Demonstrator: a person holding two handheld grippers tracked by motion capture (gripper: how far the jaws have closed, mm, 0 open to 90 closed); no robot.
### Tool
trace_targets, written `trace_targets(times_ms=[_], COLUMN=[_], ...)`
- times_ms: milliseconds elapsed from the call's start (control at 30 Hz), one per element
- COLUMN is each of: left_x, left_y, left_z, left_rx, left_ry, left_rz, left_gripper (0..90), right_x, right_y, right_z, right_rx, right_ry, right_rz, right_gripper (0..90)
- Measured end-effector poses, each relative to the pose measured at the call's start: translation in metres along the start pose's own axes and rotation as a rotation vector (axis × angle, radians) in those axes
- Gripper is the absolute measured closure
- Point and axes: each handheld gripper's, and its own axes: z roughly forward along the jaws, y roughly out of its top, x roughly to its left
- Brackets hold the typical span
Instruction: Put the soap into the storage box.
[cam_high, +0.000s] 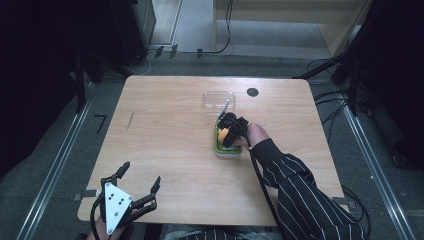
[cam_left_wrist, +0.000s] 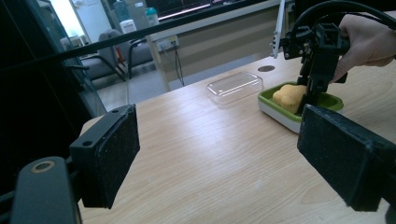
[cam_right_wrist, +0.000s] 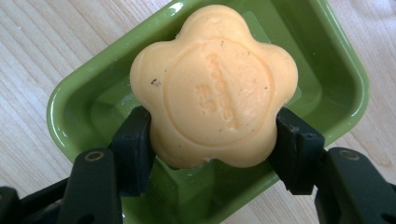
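A yellow flower-shaped soap (cam_right_wrist: 215, 86) lies inside a green soap dish (cam_right_wrist: 336, 74), and my right gripper (cam_right_wrist: 212, 140) is shut on it, one jaw pressing each side. From above, that gripper (cam_high: 231, 131) points down into the dish (cam_high: 220, 148) right of the table's middle, with the soap (cam_high: 223, 133) under it. In the left gripper view the soap (cam_left_wrist: 290, 96) sits in the dish (cam_left_wrist: 280, 112) under the right gripper (cam_left_wrist: 317, 51). My left gripper (cam_high: 141, 183) hovers open over the table's near left corner, its jaws (cam_left_wrist: 210, 154) wide apart with nothing between them.
A clear plastic lid (cam_high: 219, 99) lies on the wooden table (cam_high: 165, 135) just beyond the dish, also seen as a transparent lid (cam_left_wrist: 235, 87). A dark round hole (cam_high: 252, 92) sits at the table's far side. Cables run on the floor behind.
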Motion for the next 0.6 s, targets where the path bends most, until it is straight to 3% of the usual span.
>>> trace_targets(times_ms=[333, 600], left_x=[0.0004, 0.0001], left_y=[-0.0003, -0.0001], left_z=[-0.0002, 0.0003], left_rx=[-0.004, -0.002], left_ry=[0.002, 0.001], left_rz=[-0.003, 0.001], left_gripper=[13.0, 13.0], right_x=[0.0015, 0.0034], right_y=[0.0006, 0.0005], right_z=[0.0031, -0.0019], right_rx=[0.008, -0.002], right_ry=[0.000, -0.005], right_rz=[0.012, 0.009], right_gripper=[38.1, 29.1])
